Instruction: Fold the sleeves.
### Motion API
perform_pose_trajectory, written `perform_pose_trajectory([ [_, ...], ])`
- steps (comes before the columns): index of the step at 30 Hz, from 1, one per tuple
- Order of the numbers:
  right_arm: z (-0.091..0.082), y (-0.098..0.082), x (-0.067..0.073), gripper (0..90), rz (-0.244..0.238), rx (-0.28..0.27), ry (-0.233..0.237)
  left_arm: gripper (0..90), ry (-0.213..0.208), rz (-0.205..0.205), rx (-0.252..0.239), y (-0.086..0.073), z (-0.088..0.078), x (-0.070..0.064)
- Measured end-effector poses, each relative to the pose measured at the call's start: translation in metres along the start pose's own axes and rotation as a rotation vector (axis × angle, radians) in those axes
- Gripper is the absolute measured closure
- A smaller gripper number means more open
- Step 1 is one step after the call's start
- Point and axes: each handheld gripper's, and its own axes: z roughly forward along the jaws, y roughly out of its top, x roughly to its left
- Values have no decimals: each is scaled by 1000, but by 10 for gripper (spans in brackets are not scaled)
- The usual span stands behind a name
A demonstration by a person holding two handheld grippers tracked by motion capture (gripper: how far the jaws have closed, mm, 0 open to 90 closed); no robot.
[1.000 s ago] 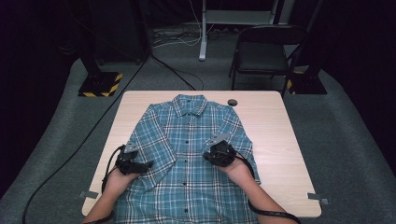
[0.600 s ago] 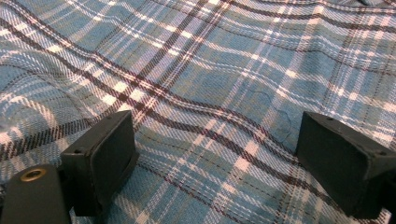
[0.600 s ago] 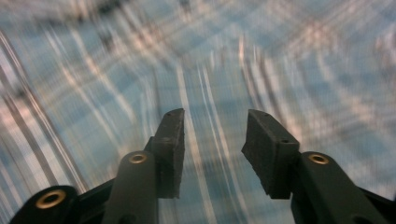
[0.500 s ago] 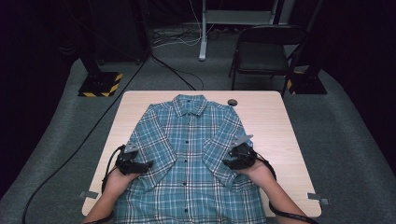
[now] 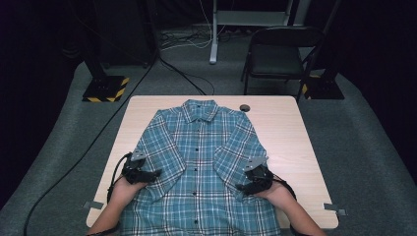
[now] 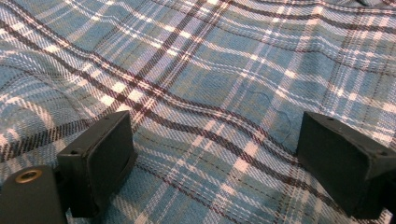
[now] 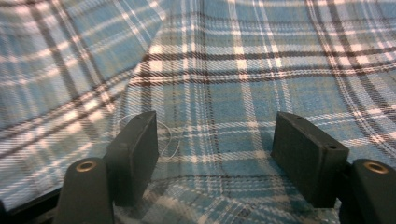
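While both my forearms reached in from the near edge, I held the left claw [image 5: 147, 174] and right claw [image 5: 245, 188] over a plaid shirt [image 5: 199, 162] spread flat on the worktop [image 5: 290, 132]. Both stood open, the right's jaws having just been widening, with cloth below and nothing pinched. Each pointed inward at its own folded-in sleeve. The shirt's long axis ran away toward the collar [image 5: 199, 107].

Both forearms are bare, no sleeves showing. Each hand carries a black gripper: the left gripper [image 5: 147, 174] and the right gripper [image 5: 247, 187] each bear a grey three-cornered plate, trail a looping black cable, and have blocky black jaws with what look like brass-ringed screw holes.
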Motion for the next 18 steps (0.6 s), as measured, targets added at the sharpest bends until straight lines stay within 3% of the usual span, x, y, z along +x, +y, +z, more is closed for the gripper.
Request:
perform_pose_trajectory([
  [3, -9, 2, -1, 274, 14, -34, 23, 100, -3, 0, 1, 1, 1, 0],
  [6, -14, -2, -1, 258, 10, -28, 53, 92, -7, 4, 3, 2, 3, 0],
  [9, -8, -10, 2, 228, -23, 12, 51, 90, -11, 9, 1, 5, 5, -1],
  [11, -6, -14, 6, 229, -83, -4, 28, 87, -13, 11, 0, 7, 8, -1],
  [18, -14, -22, 1, 236, -38, 27, 12, 87, -37, 39, 1, 16, 16, -9],
])
